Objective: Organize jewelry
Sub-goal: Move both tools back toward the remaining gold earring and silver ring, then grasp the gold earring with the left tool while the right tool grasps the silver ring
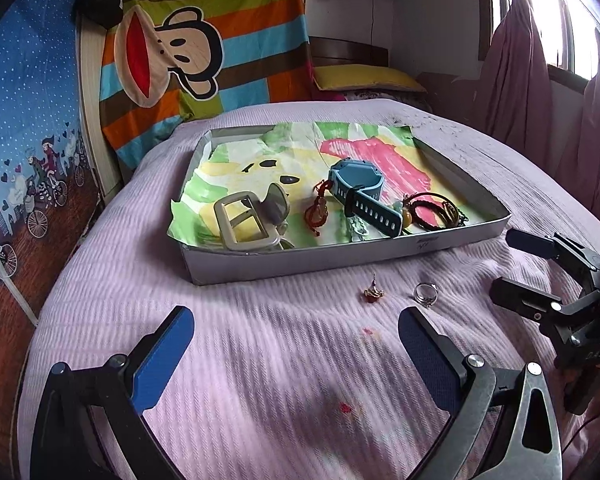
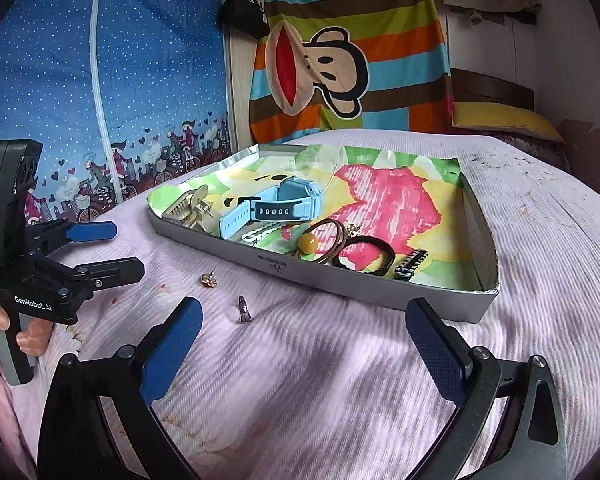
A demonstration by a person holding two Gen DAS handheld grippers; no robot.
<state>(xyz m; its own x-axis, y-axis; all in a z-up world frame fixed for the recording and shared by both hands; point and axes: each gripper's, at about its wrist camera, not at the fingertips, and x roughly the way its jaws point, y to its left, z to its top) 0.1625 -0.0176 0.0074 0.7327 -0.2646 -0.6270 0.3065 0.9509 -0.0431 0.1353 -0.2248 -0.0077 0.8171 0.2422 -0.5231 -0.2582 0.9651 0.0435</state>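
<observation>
On the pink bedspread [image 1: 260, 360] a shallow grey tray [image 1: 340, 254] lined with bright painted paper already holds most of the jewelry: a blue watch [image 1: 356, 188], a grey hair clip [image 1: 252, 216], a red knotted charm [image 1: 318, 210], and a cluster of dark and brown bracelets [image 1: 436, 210] with an amber bead toward its right end. Two small pieces lie outside it on the bedspread, just in front of the tray's near wall: a gold earring [image 1: 373, 294] with a little post sticking up, and to its right a silver ring [image 1: 425, 293]. Both tools hang above the cloth with nothing in them. The left gripper [image 1: 296, 332] has its blue pads spread wide, and the earring and ring sit beyond its tips; the right gripper [image 2: 304, 320] is likewise released, jaws wide, with the ring [image 2: 244, 312] close to its left pad and the earring [image 2: 209, 279] a little farther off. A hand [image 2: 4, 330] grips the left tool's handle at the left edge of the right camera's view. I judge this to be the approach to the last loose pieces, probably the ring for the right tool. The next move calls for lowering the tips to straddle so small and flat a thing, closing gently without snagging the ribbed cloth, then lifting it over the tray wall.
</observation>
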